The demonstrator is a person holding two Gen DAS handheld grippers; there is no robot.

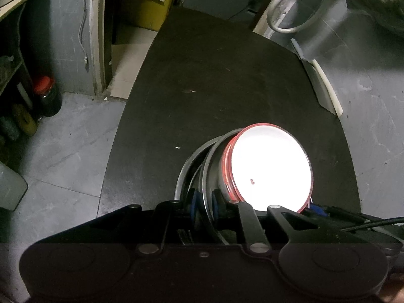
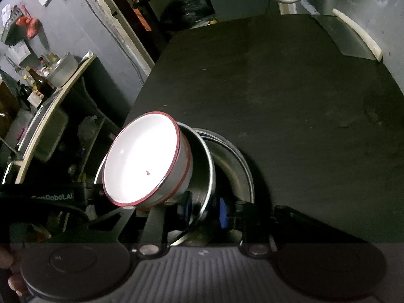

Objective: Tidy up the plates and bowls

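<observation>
Bowls are sitting nested right at both sets of jaws: I am seeing a white bowl with a red rim tipped on edge inside a steel bowl, with a second steel rim just outside that one. On my left gripper, the blue pads are standing either side of the steel bowl's rim, pinching it, with the white bowl lying just to the right of the jaws and leaning over them. On my right gripper, the blue pads are likewise closing on a steel rim running straight between them, and the white bowl is tilting just left of the jaws, its open face turned toward the camera; a small dark speck is showing on its white inside. Ahead of both pairs of jaws, a dark tabletop is stretching away bare. Beyond its far right corner, I am seeing a cleaver with a pale handle lying at the table's edge and a looped grey hose by the wall. Off to the left of the left jaws, a dark bottle with a red cap is standing on the floor beside a shelf. Fingertips are showing at the lower left edge of the right view.
</observation>
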